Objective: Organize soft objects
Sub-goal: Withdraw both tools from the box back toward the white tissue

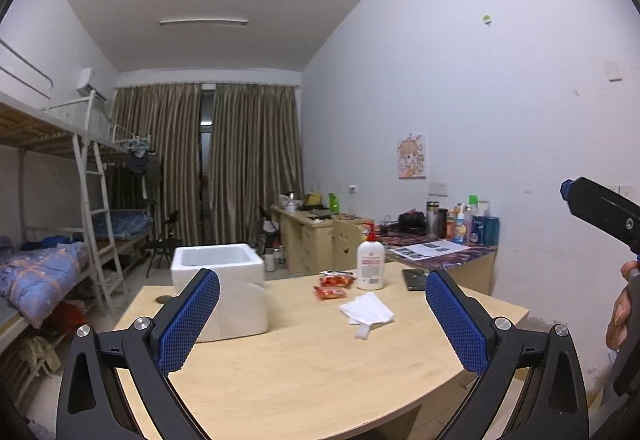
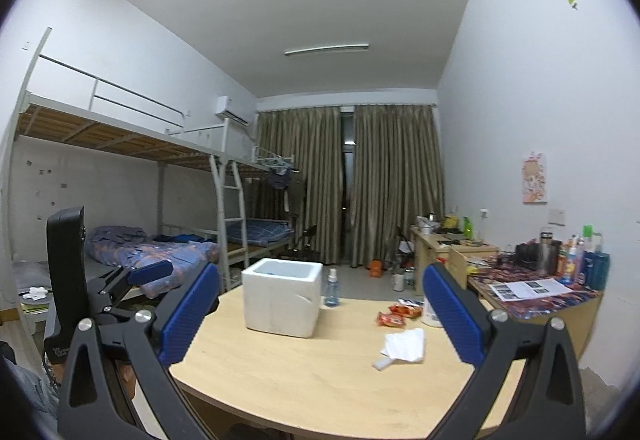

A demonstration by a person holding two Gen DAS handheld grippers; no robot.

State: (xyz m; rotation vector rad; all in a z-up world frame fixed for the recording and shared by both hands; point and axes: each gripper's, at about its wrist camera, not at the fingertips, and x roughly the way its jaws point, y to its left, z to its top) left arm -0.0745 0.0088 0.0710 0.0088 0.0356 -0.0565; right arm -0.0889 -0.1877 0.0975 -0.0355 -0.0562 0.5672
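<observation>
A white foam box (image 1: pixel 224 282) (image 2: pixel 282 296) stands open-topped on the wooden table (image 1: pixel 320 368) (image 2: pixel 312 380). To its right lie white folded tissues (image 1: pixel 367 310) (image 2: pixel 405 347) and two red snack packets (image 1: pixel 330 292) (image 2: pixel 391 319). My left gripper (image 1: pixel 322 314) is open and empty, held above the table's near side. My right gripper (image 2: pixel 320 314) is open and empty too, held above the near edge. The left gripper shows at the left of the right wrist view (image 2: pixel 152 272).
A white pump bottle (image 1: pixel 371 264) and a dark phone (image 1: pixel 414 279) stand behind the tissues. A small clear spray bottle (image 2: pixel 331 290) stands right of the box. A cluttered desk (image 1: pixel 440 248) lies at the right, bunk beds (image 2: pixel 132 252) at the left.
</observation>
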